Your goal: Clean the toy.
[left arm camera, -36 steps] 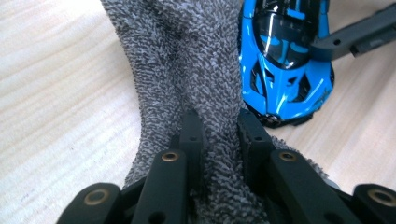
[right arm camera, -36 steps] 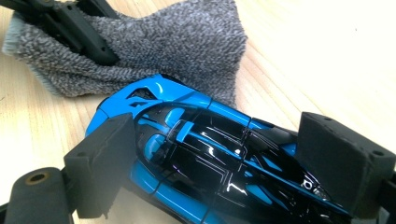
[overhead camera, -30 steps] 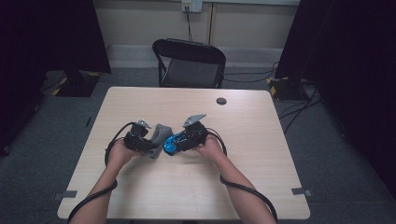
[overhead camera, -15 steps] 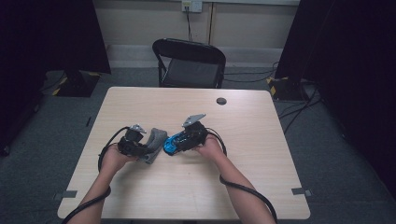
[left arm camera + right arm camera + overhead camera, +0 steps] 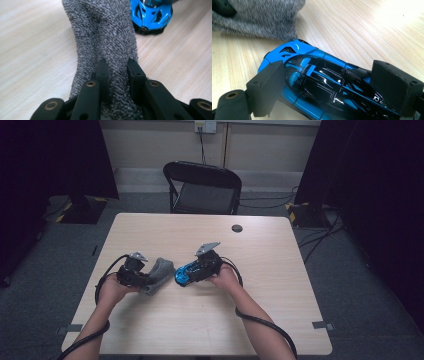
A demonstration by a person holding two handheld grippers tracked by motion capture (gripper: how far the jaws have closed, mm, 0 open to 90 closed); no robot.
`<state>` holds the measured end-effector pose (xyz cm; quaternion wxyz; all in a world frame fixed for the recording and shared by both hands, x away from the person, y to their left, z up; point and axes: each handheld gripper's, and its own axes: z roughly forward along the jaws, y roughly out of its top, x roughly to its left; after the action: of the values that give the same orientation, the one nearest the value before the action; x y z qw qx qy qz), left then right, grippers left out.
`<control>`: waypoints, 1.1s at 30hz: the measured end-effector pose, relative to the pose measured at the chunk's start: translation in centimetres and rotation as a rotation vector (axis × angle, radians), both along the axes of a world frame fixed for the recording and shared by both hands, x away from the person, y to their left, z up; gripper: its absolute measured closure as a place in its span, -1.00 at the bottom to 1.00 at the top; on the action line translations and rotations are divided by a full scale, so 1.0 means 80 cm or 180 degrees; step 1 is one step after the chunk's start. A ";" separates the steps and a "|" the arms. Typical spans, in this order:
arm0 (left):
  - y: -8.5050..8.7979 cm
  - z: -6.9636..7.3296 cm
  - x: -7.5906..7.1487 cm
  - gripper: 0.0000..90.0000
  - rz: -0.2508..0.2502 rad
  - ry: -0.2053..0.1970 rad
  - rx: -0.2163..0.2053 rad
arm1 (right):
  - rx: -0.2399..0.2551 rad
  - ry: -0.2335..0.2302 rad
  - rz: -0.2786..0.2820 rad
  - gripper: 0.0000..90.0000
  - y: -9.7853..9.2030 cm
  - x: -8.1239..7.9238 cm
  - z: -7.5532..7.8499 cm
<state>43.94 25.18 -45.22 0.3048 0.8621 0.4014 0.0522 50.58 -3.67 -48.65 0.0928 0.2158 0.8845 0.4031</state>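
Both grabs look done: left gripper, left of centre in the high view, has its jaws pinched tight on a fold of the grey cloth, which trails up the frame in the left gripper view and lies on the table. Right gripper, just right of it at mid-frame, has its jaws clamped across the blue toy car, car nose almost touching the cloth edge at upper left of the right gripper view. What's left, as I read it, is the wiping itself — cloth isn't on the car body yet.
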 end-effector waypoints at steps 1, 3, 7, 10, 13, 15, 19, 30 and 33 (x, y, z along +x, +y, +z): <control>0.002 0.004 0.001 0.66 0.0014 -0.0023 0.0000 | 0.0002 -0.0004 0.0002 -0.74 0.000 0.000 0.000; 0.003 0.010 0.004 0.66 0.0033 -0.0072 -0.0003 | 0.0008 -0.0004 0.0000 -0.74 0.000 0.000 0.000; 0.004 0.020 0.015 0.65 0.0148 -0.0148 -0.0045 | -0.0001 0.0002 -0.0002 -0.74 0.000 0.000 0.000; 0.002 0.021 0.026 0.65 0.0190 -0.0183 -0.0054 | 0.0003 -0.0002 -0.0002 -0.74 0.000 0.000 0.000; -0.004 0.021 0.037 0.65 0.0193 -0.0183 -0.0054 | 0.0002 0.0000 -0.0002 -0.74 0.000 0.000 0.000; -0.009 0.021 0.045 0.65 0.0200 -0.0187 -0.0077 | 0.0002 0.0000 -0.0002 -0.74 0.000 0.000 0.000; -0.022 0.020 0.058 0.66 0.0168 -0.0209 -0.0064 | 0.0009 -0.0005 0.0002 -0.74 -0.001 0.000 0.000; -0.058 0.015 0.092 0.67 0.0155 -0.0234 -0.0076 | 0.0035 -0.0015 0.0003 -0.74 -0.002 0.000 -0.001; -0.067 0.014 0.099 0.67 0.0163 -0.0254 -0.0047 | 0.0037 -0.0014 -0.0002 -0.74 -0.002 0.000 -0.001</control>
<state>51.86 19.82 -44.08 0.3254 0.8466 0.4112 0.0913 50.57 -3.80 -48.77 0.0937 0.2157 0.8819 0.4087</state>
